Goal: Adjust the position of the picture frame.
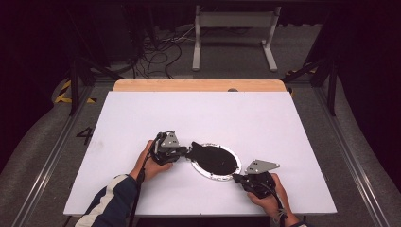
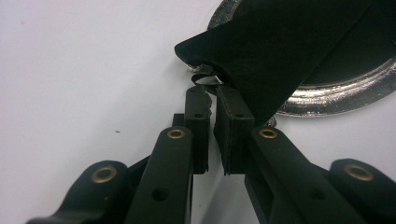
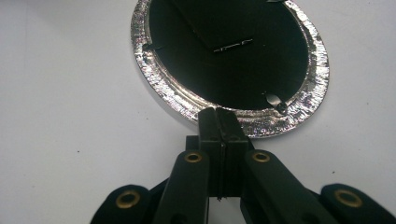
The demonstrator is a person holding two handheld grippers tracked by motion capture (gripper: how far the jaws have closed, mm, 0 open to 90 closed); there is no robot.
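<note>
A round foil dish [image 1: 215,176] with a black lid [image 1: 215,159] lies at the middle front of the white table [image 1: 189,113]. My left gripper [image 1: 185,151] sits at the dish's left side. In the left gripper view its jaws [image 2: 211,93] are pinched on the edge of the black lid [image 2: 280,46], which lifts off the foil rim [image 2: 327,100] there. My right gripper [image 1: 235,178] is at the dish's front right. In the right gripper view it [image 3: 218,114] is shut on the crinkled foil rim [image 3: 154,88] around the lid [image 3: 224,60].
A wooden strip [image 1: 198,85] runs along the table's far edge, with a small dark thing [image 1: 232,89] on it. Beyond stand a white metal frame [image 1: 234,33] and loose cables [image 1: 161,52] on the floor. Both forearms enter from the front edge.
</note>
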